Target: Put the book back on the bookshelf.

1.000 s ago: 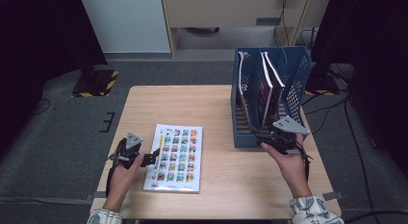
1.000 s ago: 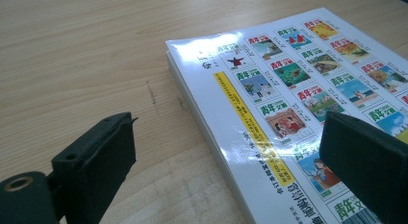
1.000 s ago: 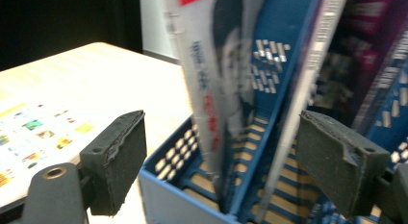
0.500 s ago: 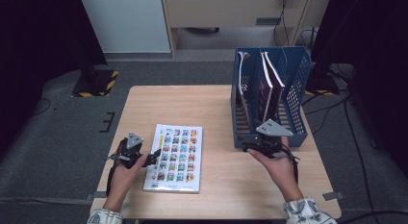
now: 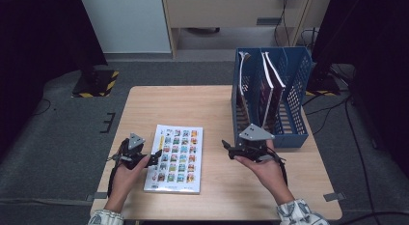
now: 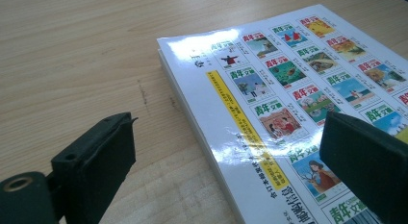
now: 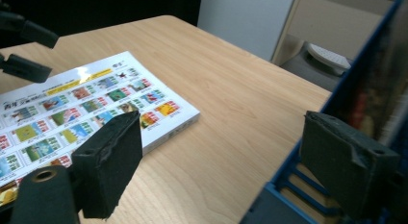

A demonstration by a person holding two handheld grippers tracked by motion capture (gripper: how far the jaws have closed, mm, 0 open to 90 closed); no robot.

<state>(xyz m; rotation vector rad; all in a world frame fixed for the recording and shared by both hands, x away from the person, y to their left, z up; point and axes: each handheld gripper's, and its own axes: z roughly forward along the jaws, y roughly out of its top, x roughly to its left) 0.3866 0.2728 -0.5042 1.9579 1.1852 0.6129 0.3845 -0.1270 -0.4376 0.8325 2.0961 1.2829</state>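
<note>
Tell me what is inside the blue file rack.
The blue file rack holds a few upright books with dark covers and white page edges. Their lower parts are hidden by the mesh walls, and the titles cannot be read.

White book with colourful picture grid, blue rack, black tongs

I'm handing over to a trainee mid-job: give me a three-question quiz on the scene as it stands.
1. True or false: the magazine lies flat on the table.
2. What is between the right gripper jaws? A) a book B) nothing C) a cable
3. Which part of the magazine do the left gripper jaws straddle?

Key:
1. True.
2. B; its jaws stand open, between the magazine and the blue file rack.
3. Its left edge, one jaw over the cover, one over bare wood; the pads are not pressing.
</note>
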